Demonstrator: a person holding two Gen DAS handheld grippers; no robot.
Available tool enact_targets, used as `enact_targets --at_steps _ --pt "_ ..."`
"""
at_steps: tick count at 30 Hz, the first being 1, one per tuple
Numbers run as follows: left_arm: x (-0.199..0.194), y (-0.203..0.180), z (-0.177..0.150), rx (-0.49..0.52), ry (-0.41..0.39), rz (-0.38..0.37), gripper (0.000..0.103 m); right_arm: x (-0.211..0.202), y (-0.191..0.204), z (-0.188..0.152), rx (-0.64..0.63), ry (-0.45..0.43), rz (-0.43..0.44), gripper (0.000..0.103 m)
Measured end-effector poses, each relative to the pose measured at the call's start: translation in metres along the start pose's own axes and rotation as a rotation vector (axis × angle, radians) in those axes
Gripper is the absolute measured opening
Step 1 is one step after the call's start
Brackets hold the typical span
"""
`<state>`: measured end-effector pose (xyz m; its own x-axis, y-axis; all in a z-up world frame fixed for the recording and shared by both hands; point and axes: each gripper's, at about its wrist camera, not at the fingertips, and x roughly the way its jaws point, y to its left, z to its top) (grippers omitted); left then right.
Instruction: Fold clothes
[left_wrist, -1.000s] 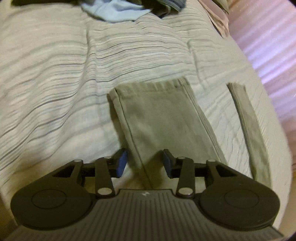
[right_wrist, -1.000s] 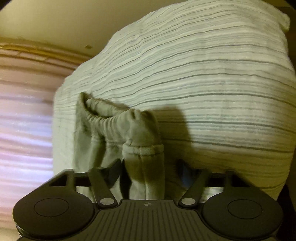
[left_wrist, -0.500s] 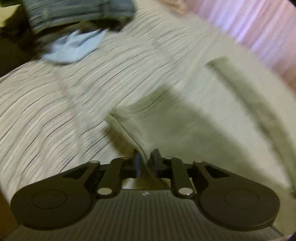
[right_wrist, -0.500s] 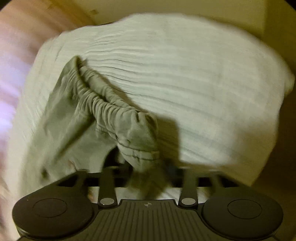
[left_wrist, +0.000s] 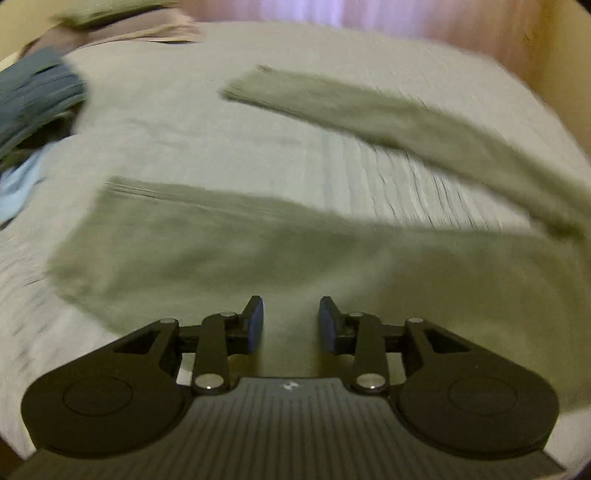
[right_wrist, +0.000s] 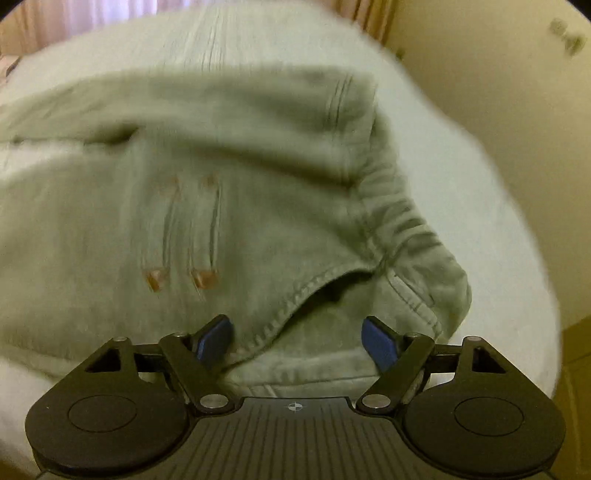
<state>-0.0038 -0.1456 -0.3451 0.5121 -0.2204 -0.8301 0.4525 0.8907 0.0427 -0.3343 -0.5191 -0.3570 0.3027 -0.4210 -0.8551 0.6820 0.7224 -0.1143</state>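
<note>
Olive green trousers (left_wrist: 229, 251) lie spread on the striped bed cover (left_wrist: 207, 122). In the left wrist view the near leg runs across the middle and the far leg (left_wrist: 369, 110) lies apart behind it. My left gripper (left_wrist: 291, 323) is open and empty just above the near leg. In the right wrist view the waist end (right_wrist: 258, 206) shows, with its gathered elastic waistband (right_wrist: 402, 229), a pocket opening and two drawstrings (right_wrist: 199, 258). My right gripper (right_wrist: 297, 341) is open and empty over the pocket. Both views are blurred.
A heap of other clothes, blue denim (left_wrist: 37, 96) and a light blue piece (left_wrist: 18, 188), lies at the left of the bed, with beige cloth (left_wrist: 140, 29) behind. Pink curtains (left_wrist: 332, 14) hang beyond the bed. A cream wall (right_wrist: 498, 74) borders the right.
Both grippers were shut on the trousers half a second ago and have opened, letting go. The trousers now lie flat, and both cameras have swung round over them.
</note>
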Motion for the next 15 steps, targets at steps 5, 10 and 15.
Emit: enact_targets --at_steps 5,10,15 --pt "0.006 0.032 -0.001 -0.19 0.083 0.091 0.029 -0.026 -0.002 -0.004 0.017 0.038 0.028 0.08" --pt "-0.039 0.034 0.001 -0.178 0.172 0.147 0.029 -0.071 0.007 -0.009 0.093 0.146 0.088 0.08" --pt "-0.108 0.007 -0.003 -0.176 0.204 0.067 0.033 -0.114 0.014 -0.006 0.148 0.179 0.181 0.091"
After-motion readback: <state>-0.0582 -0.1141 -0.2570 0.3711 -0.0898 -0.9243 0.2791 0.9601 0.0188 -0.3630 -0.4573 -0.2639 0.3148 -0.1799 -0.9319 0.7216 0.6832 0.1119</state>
